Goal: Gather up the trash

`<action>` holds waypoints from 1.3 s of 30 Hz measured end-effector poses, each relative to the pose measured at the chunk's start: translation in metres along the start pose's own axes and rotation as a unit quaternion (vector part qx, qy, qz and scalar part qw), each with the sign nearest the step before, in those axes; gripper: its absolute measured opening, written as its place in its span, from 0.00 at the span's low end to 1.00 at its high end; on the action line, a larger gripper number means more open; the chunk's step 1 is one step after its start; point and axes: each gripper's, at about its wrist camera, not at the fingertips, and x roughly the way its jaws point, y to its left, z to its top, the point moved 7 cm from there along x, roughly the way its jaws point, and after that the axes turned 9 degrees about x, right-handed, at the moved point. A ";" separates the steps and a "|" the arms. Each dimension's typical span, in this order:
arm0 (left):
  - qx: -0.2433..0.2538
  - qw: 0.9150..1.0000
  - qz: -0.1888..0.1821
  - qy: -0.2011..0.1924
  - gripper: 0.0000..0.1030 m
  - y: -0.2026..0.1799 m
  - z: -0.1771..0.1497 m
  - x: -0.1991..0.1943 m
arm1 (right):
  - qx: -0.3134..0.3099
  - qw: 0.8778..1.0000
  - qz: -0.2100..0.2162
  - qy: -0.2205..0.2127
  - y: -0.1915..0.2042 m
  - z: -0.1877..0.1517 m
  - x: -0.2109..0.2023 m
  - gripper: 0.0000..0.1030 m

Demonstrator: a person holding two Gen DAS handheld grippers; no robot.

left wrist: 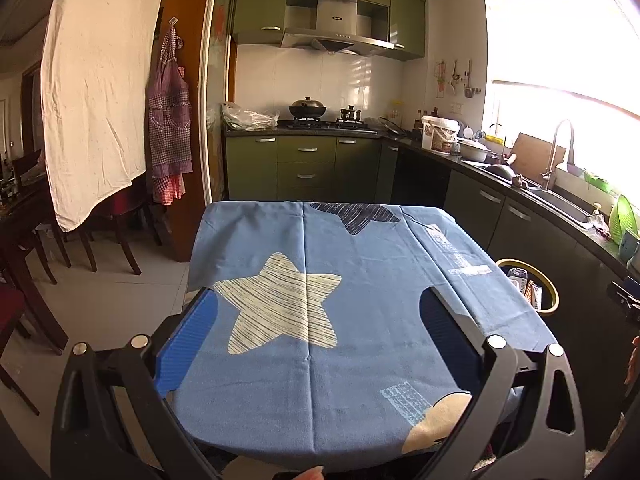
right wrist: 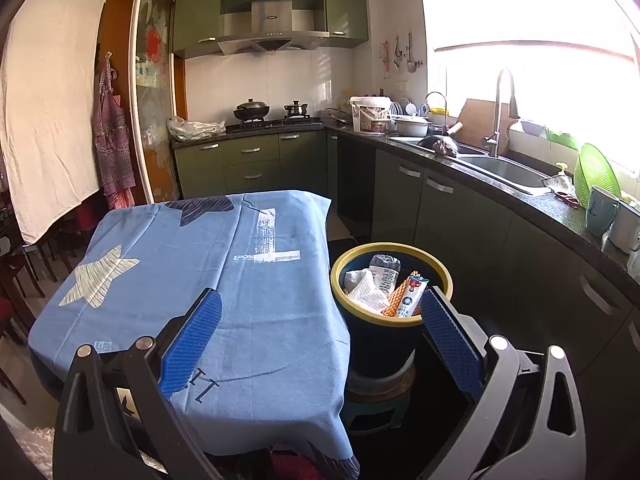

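A dark blue bin with a yellow rim [right wrist: 340,280] stands on a low stool right of the table. It holds a crumpled white cloth [right wrist: 362,290], a clear plastic bottle [right wrist: 384,270] and an orange snack wrapper [right wrist: 408,296]. In the left wrist view the bin [left wrist: 554,300] shows at the table's right edge. My left gripper [left wrist: 320,312] is open and empty above the table with its blue star-print cloth [left wrist: 360,280]. My right gripper [right wrist: 320,316] is open and empty, over the table's right edge [right wrist: 280,300] beside the bin.
A kitchen counter with a sink [right wrist: 504,172], faucet [right wrist: 498,112], cups [right wrist: 600,210] and a green strainer [right wrist: 594,178] runs along the right. A stove with pots [right wrist: 252,110] is at the back. Dark wooden chairs [left wrist: 24,248] stand at the left under a hanging white sheet [left wrist: 100,80].
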 end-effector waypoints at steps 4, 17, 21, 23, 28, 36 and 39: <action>-0.003 1.000 0.003 -0.004 0.93 0.004 -0.001 -0.005 | -0.001 1.000 0.003 -0.002 0.002 0.001 -0.003 0.95; 0.004 1.000 -0.005 -0.012 0.93 -0.003 0.004 -0.006 | -0.003 1.000 0.008 -0.001 0.004 0.003 -0.003 0.95; 0.003 1.000 -0.009 -0.015 0.93 -0.004 0.004 -0.006 | -0.003 1.000 0.010 -0.002 0.006 0.004 -0.003 0.95; 0.005 1.000 -0.008 -0.014 0.93 -0.004 0.003 -0.007 | -0.002 1.000 0.012 -0.001 0.007 0.004 -0.002 0.95; 0.009 1.000 -0.010 -0.009 0.93 -0.008 0.002 -0.005 | -0.003 1.000 0.012 0.000 0.008 0.003 -0.001 0.95; 0.013 1.000 -0.012 -0.008 0.93 -0.009 0.002 -0.004 | 0.000 1.000 0.012 0.002 0.008 0.002 0.000 0.95; 0.014 1.000 -0.015 -0.005 0.93 -0.010 0.001 -0.002 | 0.001 1.000 0.011 0.004 0.008 0.001 0.001 0.95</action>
